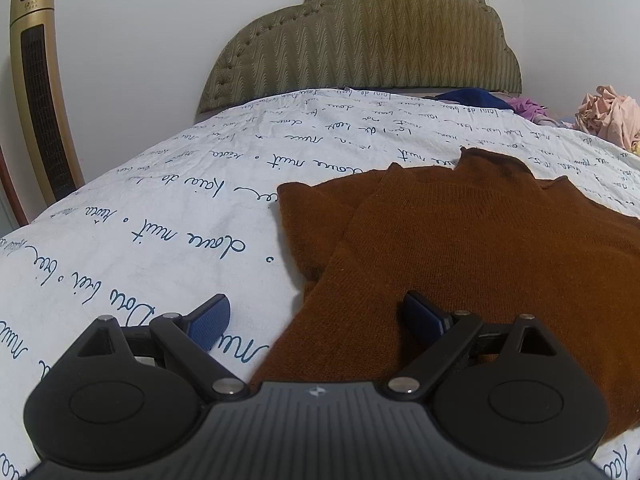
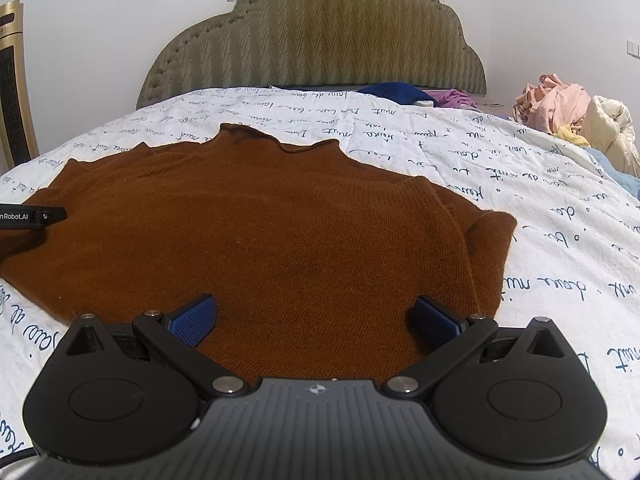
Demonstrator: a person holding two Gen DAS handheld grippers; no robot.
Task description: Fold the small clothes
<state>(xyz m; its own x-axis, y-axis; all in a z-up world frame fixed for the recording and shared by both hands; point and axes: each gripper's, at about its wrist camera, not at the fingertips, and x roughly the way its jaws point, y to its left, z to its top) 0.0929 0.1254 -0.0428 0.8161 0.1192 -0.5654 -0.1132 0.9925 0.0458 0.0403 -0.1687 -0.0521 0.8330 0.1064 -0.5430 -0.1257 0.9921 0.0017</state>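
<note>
Lying flat on the bed (image 2: pixel 460 148), the brown sweater (image 2: pixel 260 220) has its collar toward the headboard (image 2: pixel 312 32) and both sleeves folded in over the body. Left gripper (image 1: pixel 316 320): jaws spread wide, holding nothing, positioned over the sweater's left hem edge, one pad above the printed sheet. Right gripper (image 2: pixel 316 318): jaws spread wide, holding nothing, positioned above the hem. Loose clothes (image 2: pixel 560 100) are piled at the bed's far right corner.
</note>
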